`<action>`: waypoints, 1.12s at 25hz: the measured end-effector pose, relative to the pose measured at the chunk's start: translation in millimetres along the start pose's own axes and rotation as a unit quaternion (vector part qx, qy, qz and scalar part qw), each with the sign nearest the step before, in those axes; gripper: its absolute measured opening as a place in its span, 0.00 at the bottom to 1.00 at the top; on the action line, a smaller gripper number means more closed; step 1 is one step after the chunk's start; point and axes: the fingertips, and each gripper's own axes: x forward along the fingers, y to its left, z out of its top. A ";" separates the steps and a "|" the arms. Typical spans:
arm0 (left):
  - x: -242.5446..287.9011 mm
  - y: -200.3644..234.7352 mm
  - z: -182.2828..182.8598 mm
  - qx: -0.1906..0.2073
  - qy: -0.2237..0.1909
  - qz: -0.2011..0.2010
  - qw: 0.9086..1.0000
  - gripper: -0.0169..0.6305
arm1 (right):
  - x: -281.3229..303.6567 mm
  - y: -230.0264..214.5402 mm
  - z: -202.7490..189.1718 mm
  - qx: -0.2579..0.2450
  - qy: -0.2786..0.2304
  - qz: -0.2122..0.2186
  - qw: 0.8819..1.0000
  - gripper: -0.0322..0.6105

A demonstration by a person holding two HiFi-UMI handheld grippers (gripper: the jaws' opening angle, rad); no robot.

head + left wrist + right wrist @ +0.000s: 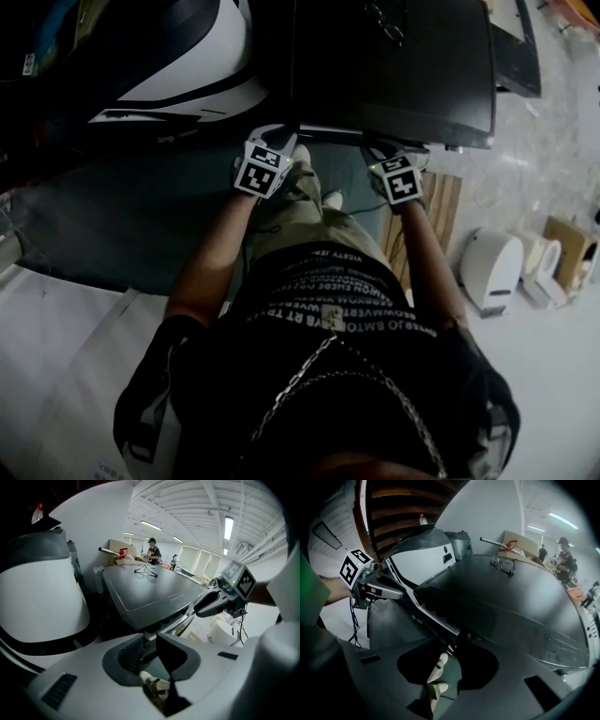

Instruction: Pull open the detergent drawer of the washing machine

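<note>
approach, seemingly: left tool (pixel 149 645) and right tool (pixel 449 644) are being held slightly spread, empty, by the washing machine (pixel 394 66); drawer is yet to be pinched.

glasses (pixel 503 565) with cardboard box (pixel 520 542) behind, bottle (pixel 423 519) up on shelf (pixel 401 509), white unit (pixel 492 269) near slatted pallet (pixel 442 208) on floor (pixel 553 122), people (pixel 153 552) far back

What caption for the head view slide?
Looking down: left gripper and right gripper poised at the washing machine front edge.
</note>
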 end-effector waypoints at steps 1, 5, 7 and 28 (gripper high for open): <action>2.1 0.9 -2.1 0.000 0.006 -0.001 1.000 0.13 | 2.6 -0.4 -1.6 0.000 0.005 0.002 1.000 0.18; 9.7 2.4 -12.0 0.002 0.030 -0.016 0.999 0.18 | 10.6 2.2 -1.1 -0.002 0.014 0.014 1.000 0.21; 14.5 0.2 -15.5 -0.002 0.038 -0.027 0.999 0.19 | 15.1 5.3 -1.4 -0.001 0.017 0.024 1.000 0.22; 8.8 -27.0 -44.0 0.005 0.076 -0.056 0.996 0.21 | 6.7 37.3 -31.7 0.015 0.038 0.072 0.997 0.22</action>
